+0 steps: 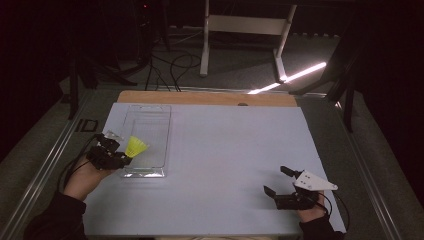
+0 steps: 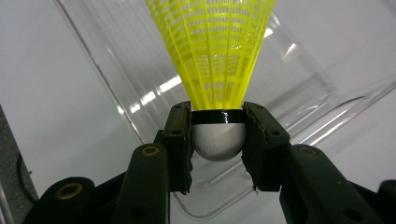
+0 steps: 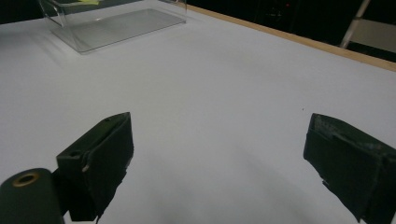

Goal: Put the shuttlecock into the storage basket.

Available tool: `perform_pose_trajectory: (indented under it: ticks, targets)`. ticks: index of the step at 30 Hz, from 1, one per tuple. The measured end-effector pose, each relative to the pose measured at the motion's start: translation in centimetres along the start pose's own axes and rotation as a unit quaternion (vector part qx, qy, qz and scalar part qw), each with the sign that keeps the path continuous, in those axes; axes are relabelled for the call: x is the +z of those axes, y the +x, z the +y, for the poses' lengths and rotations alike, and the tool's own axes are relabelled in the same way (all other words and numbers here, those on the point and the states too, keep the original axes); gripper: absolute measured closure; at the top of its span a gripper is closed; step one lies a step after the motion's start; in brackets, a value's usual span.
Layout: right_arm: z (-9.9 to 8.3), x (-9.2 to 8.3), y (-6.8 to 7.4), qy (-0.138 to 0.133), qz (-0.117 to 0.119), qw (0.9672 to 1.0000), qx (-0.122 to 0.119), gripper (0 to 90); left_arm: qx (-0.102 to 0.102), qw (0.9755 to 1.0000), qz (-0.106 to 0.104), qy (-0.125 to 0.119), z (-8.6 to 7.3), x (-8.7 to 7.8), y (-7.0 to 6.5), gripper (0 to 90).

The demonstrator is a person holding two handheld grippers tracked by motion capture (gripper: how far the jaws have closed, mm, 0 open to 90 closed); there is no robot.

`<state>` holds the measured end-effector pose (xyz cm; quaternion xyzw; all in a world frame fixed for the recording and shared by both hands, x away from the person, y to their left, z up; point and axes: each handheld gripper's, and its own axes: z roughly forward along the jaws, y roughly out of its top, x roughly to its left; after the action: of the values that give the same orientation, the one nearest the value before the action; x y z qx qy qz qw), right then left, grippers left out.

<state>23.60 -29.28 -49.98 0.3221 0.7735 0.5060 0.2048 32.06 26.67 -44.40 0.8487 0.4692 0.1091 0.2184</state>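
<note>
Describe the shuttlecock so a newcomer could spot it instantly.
Start at the white table and find the clear plastic box near its left edge. Above the box's near end, the left gripper pinches the shuttlecock: bright yellow skirt, white rounded cork.

Your only obstacle on the bench [image 1: 215, 165] is the clear plastic box [image 1: 147, 140] at the left side, its walls rising around an open top. Your left gripper [image 1: 125, 159] sits at the box's near-left wall, with the yellow shuttlecock [image 1: 136, 146] it clamps reaching over the rim, so that corner is crowded. From the box across to your right gripper [image 1: 276, 181], whose jaws stand wide apart, the white surface is bare and you can pass freely.
</note>
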Motion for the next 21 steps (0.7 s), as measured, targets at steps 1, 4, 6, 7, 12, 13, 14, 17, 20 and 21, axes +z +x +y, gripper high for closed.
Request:
perform_pose_trajectory:
  ticks: [1,4,6,7,12,13,14,17,20,21]
  targets:
    - [0.0,0.0,0.0,0.000,0.000,1.0000,0.000,8.5,0.000,1.0000,0.004,0.002,0.1,-0.1,0.0,64.6]
    - [0.1,0.0,0.1,0.000,-0.001,1.0000,-0.001,8.5,-0.006,1.0000,0.002,0.004,0.2,-0.4,0.1,56.7]
    - [0.0,-0.1,0.0,-0.001,-0.001,1.0000,-0.001,8.5,-0.009,0.9999,0.004,0.004,0.3,-0.6,0.0,48.8]
    - [0.0,-0.1,0.0,-0.001,-0.001,1.0000,0.000,8.4,-0.009,0.9999,0.004,0.004,0.3,-0.6,0.0,44.0]
    - [0.1,0.0,0.1,0.000,-0.001,1.0000,-0.001,8.5,-0.010,0.9999,0.007,-0.002,0.6,-1.2,-0.3,27.4]
    - [0.1,0.0,0.1,0.000,-0.001,1.0000,-0.001,8.5,-0.007,0.9999,0.008,-0.002,0.6,-1.2,-0.4,27.0]
    - [0.1,0.0,0.0,0.000,-0.001,1.0000,-0.001,8.5,-0.007,0.9999,0.007,-0.002,0.7,-1.3,-0.4,25.1]
    - [0.1,-0.1,0.0,0.000,-0.001,1.0000,-0.001,8.5,0.000,1.0000,0.009,0.003,0.8,-1.3,-0.6,20.7]
    - [0.1,-0.1,0.0,0.000,-0.001,1.0000,-0.001,8.5,0.003,0.9999,0.011,0.005,0.8,-1.2,-0.8,17.1]
    - [0.1,-0.1,0.0,0.000,-0.001,1.0000,-0.001,8.5,0.002,0.9999,0.012,0.004,0.8,-1.2,-0.8,16.7]
